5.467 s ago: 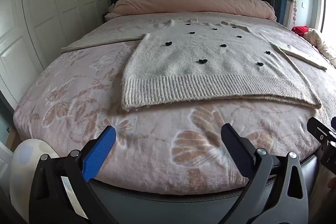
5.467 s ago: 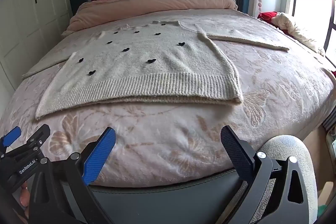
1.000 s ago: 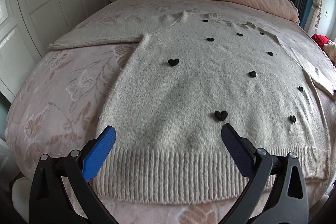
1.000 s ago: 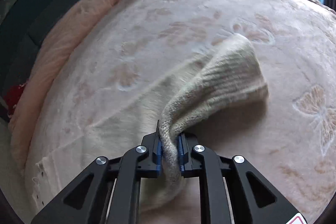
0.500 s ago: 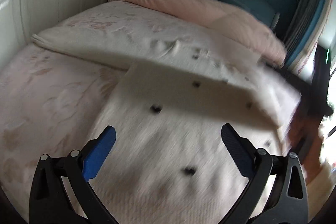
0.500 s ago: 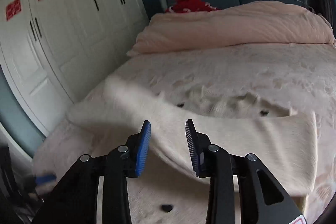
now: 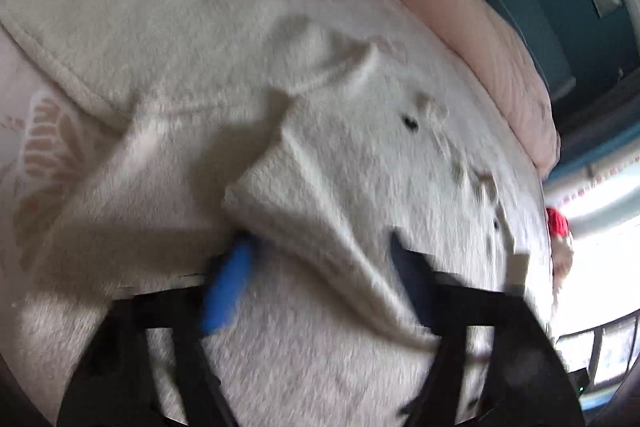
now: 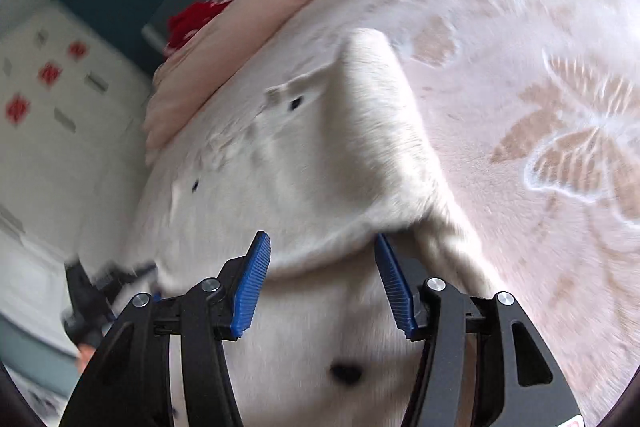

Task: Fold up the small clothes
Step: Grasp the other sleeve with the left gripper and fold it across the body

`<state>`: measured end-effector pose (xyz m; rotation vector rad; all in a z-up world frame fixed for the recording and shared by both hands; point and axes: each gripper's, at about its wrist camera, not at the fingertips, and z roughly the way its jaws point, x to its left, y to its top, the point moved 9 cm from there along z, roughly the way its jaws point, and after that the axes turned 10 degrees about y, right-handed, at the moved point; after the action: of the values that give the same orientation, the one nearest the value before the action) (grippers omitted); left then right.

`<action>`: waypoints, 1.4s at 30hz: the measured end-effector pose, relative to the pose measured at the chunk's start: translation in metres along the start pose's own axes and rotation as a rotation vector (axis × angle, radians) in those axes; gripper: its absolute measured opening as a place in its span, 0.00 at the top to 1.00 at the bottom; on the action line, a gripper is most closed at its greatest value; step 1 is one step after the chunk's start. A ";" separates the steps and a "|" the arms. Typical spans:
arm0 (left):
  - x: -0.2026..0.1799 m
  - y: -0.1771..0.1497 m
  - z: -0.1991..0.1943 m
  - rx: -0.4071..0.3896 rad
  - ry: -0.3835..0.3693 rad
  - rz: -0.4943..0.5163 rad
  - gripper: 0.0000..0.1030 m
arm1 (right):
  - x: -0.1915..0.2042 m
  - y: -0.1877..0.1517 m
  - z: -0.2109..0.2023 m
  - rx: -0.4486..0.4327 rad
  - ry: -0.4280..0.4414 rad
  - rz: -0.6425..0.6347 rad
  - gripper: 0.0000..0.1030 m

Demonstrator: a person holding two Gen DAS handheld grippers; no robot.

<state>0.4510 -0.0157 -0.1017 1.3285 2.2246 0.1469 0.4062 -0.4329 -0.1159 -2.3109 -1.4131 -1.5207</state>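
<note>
We're folding the sweater [image 7: 360,155]: left gripper [image 7: 320,279] closing around a fold, right gripper [image 8: 320,279] opening, empty; next, carry it across.

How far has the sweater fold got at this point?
Done: one sleeve already lies folded across the body of the sweater. In hand: the left claw is closing around a raised fold of knit by the other sleeve, which lies spread on the bed; the right claw is opening, its pads clear. Left: that sleeve, then folding the body.
</note>
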 end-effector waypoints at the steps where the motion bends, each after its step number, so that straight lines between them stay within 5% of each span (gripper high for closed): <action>1: -0.005 0.003 0.001 -0.002 -0.015 0.011 0.91 | -0.004 0.005 0.002 -0.027 0.009 0.023 0.59; 2: -0.013 0.009 0.000 -0.005 -0.049 0.024 0.91 | -0.002 0.016 -0.001 -0.069 0.007 0.017 0.94; 7: -0.044 0.044 -0.040 -0.194 -0.098 0.128 0.91 | 0.029 0.043 -0.036 -0.231 0.018 -0.104 0.93; 11: -0.027 0.031 0.001 -0.125 0.006 0.191 0.91 | -0.031 0.007 0.004 -0.005 -0.173 -0.101 0.94; 13: -0.006 0.013 0.026 -0.059 0.063 0.204 0.89 | -0.018 0.009 -0.017 -0.059 -0.167 -0.121 0.91; 15: -0.004 0.011 0.020 -0.122 0.013 0.220 0.88 | 0.001 0.009 -0.037 -0.111 -0.161 -0.152 0.88; 18: -0.002 0.012 0.017 -0.111 -0.012 0.195 0.86 | 0.025 0.012 -0.055 -0.171 -0.198 -0.272 0.85; 21: -0.001 0.013 0.021 -0.102 -0.009 0.191 0.84 | 0.004 0.015 -0.011 -0.031 -0.354 -0.326 0.82; 22: 0.000 0.013 0.020 -0.095 -0.014 0.178 0.79 | -0.013 0.010 0.002 0.036 -0.426 -0.337 0.91; 24: 0.014 0.017 0.004 -0.086 -0.038 0.126 0.62 | 0.007 0.006 0.004 -0.003 -0.454 -0.400 0.91; 27: 0.053 0.035 -0.035 -0.155 -0.035 0.044 0.29 | 0.037 -0.016 -0.017 -0.046 -0.408 -0.435 0.79; 28: 0.073 0.046 -0.045 -0.185 -0.015 0.017 0.26 | 0.041 -0.021 -0.020 -0.049 -0.391 -0.445 0.71; 33: 0.220 0.121 -0.066 -0.260 0.237 -0.156 0.25 | 0.039 -0.083 -0.001 0.003 -0.460 -0.538 0.60; 37: 0.319 0.177 -0.083 -0.329 0.403 -0.303 0.26 | 0.038 -0.086 0.006 0.003 -0.530 -0.586 0.49; 39: 0.355 0.200 -0.086 -0.348 0.438 -0.377 0.27 | 0.042 -0.091 0.003 -0.008 -0.532 -0.587 0.47; 41: 0.373 0.211 -0.080 -0.329 0.427 -0.419 0.36 | 0.039 -0.089 0.002 -0.016 -0.537 -0.589 0.45; 42: 0.378 0.215 -0.078 -0.325 0.427 -0.419 0.48 | 0.039 -0.085 0.005 -0.018 -0.543 -0.592 0.45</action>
<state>0.4418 0.4259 -0.1066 0.6833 2.6323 0.6550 0.3553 -0.3550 -0.1255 -2.5763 -2.3885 -0.9910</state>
